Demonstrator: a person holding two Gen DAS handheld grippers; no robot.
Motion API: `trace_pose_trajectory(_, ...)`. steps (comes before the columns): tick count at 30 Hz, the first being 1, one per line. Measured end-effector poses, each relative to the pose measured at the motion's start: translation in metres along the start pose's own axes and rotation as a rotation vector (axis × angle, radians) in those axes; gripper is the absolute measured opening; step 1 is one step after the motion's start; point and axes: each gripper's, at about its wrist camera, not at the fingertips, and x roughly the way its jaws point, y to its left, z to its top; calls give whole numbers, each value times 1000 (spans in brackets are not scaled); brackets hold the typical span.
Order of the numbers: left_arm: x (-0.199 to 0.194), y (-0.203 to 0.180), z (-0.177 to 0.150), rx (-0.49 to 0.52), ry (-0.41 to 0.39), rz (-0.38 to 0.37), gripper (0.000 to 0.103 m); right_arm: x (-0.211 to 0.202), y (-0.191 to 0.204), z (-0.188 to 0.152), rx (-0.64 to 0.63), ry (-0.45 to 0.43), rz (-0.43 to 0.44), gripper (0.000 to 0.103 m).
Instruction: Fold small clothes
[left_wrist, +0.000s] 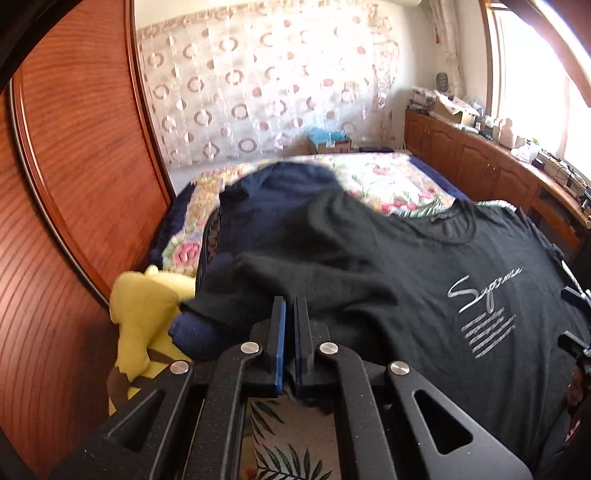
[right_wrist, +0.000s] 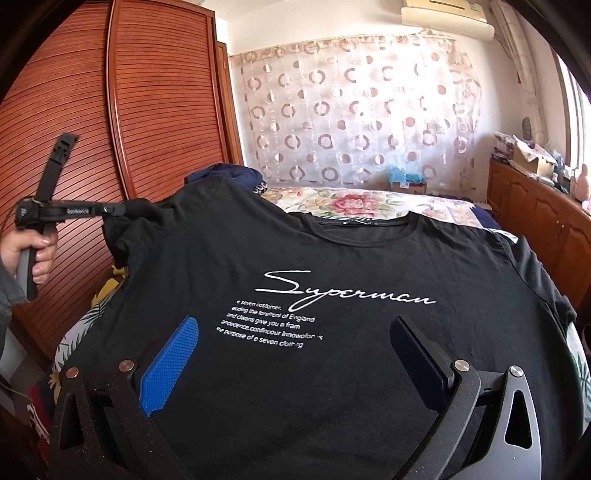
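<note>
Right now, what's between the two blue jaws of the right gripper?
In the right wrist view, the open right gripper has only the black T-shirt between them, including its small white print.

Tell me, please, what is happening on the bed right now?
A person is folding a black T-shirt spread face-up on the floral bedspread. The left hand-held gripper is shut on the shirt's sleeve, lifted off the bed. The right hand-held gripper hovers open over the shirt's lower front.
</note>
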Motion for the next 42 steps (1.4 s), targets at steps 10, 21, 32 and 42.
trace_pose_trajectory(10,-25,-68,58,78,-100,-121,4,-7,-2,-1,40,-16,-24,103)
trace_pose_trajectory(21,7,-117,68,128,-68,-180,46,-18,-8,-7,82,-14,-81,103)
trace_pose_trajectory(32,2,-107,-1,54,-26,-210,77,-20,6,-6,101,-4,-95,103)
trace_pose_trajectory(42,-10,-96,-63,-38,-101,-123,77,-2,10,17,34,37,-32,101)
